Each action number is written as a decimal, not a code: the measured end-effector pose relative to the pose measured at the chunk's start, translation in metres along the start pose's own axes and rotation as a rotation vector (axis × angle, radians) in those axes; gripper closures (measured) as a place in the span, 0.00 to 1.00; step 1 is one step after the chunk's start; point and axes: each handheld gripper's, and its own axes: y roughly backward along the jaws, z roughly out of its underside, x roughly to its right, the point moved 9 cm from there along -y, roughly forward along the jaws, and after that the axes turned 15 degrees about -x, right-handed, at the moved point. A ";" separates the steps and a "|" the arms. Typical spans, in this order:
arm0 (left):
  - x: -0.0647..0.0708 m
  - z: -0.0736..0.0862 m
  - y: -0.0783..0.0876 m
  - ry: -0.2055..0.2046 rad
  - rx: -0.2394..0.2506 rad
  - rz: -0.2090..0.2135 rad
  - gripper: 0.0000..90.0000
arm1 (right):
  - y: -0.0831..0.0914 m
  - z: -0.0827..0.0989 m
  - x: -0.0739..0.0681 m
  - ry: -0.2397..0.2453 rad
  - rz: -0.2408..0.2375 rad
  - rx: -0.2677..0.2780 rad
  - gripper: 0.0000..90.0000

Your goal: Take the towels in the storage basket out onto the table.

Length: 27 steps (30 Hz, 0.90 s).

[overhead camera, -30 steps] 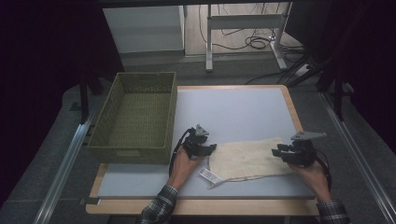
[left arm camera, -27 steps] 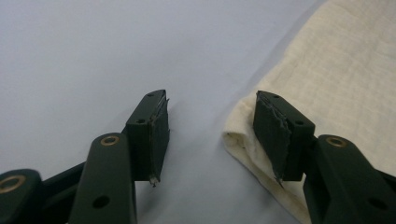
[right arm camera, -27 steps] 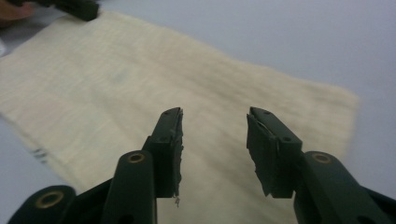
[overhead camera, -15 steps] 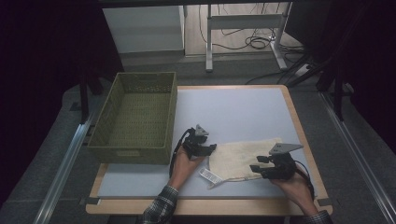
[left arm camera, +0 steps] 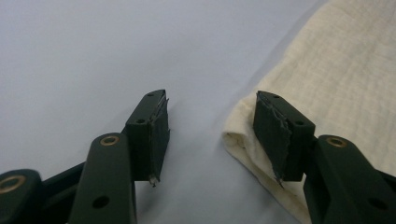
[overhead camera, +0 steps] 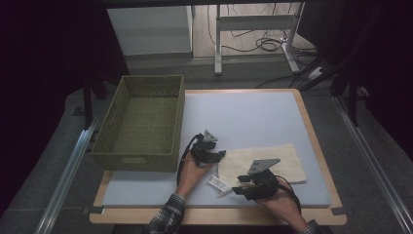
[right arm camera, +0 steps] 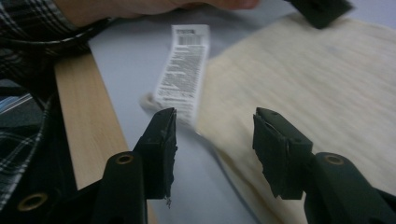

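Dark floor and trailing cables framed the pale grey table (overhead camera: 253, 122) with its wooden rim; the green woven basket (overhead camera: 141, 122) stood on the far left side of it, and the cream cloth (overhead camera: 272, 161) lay flat on the near right part of the mat, its white label (overhead camera: 218, 184) sticking out from the near left corner. You held your left gripper (overhead camera: 214, 155) just off the cloth's left edge, jaws parted and gripping nothing; in the left gripper view (left arm camera: 210, 133) one jaw stood over bare mat, the other sat against the folded cloth edge (left arm camera: 327, 93); whether it actually pressed the fabric I couldn't tell. Your right gripper (overhead camera: 243, 187) hung at the cloth's near edge, close beside the label, jaws apart after having just narrowed a touch, nothing caught between them; in the right gripper view (right arm camera: 212, 140) the gap straddled the cloth's border (right arm camera: 317, 93), one jaw over the mat beside the label (right arm camera: 184, 70), the other above the fabric; your checked sleeve (right arm camera: 28, 28) crossed the upper left there.
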 end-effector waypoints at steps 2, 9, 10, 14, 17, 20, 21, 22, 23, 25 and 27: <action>0.000 0.000 0.000 0.000 0.000 0.000 0.50 | -0.005 -0.005 -0.007 0.011 -0.012 -0.006 0.58; 0.000 0.000 0.000 0.008 0.002 0.000 0.51 | -0.024 -0.023 -0.022 0.041 -0.020 -0.022 0.61; 0.000 0.000 0.000 0.008 0.002 -0.002 0.50 | -0.026 -0.025 -0.024 0.043 -0.019 -0.023 0.61; -0.001 0.000 0.000 0.009 0.002 -0.005 0.50 | -0.039 -0.028 -0.021 0.049 0.054 -0.055 0.60; -0.001 0.000 0.000 0.003 0.001 -0.010 0.50 | -0.040 -0.028 -0.021 0.081 0.119 -0.061 0.67; 0.000 0.000 0.000 0.000 0.000 -0.013 0.50 | -0.041 -0.028 -0.021 0.100 0.154 -0.066 0.76; 0.000 0.000 0.000 0.002 -0.002 -0.011 0.50 | -0.040 -0.028 -0.020 0.098 0.155 -0.065 0.81; 0.001 0.000 0.000 -0.003 -0.001 -0.009 0.52 | -0.040 -0.029 -0.019 0.099 0.153 -0.062 0.88; 0.002 0.000 0.000 -0.010 -0.001 -0.003 0.55 | -0.040 -0.029 -0.017 0.092 0.149 -0.061 0.92; 0.005 0.000 0.001 -0.033 0.003 0.025 0.67 | -0.039 -0.029 -0.014 0.060 0.118 -0.061 0.95; 0.008 0.000 0.001 -0.043 0.003 0.066 0.81 | -0.039 -0.029 -0.012 0.034 0.081 -0.060 0.95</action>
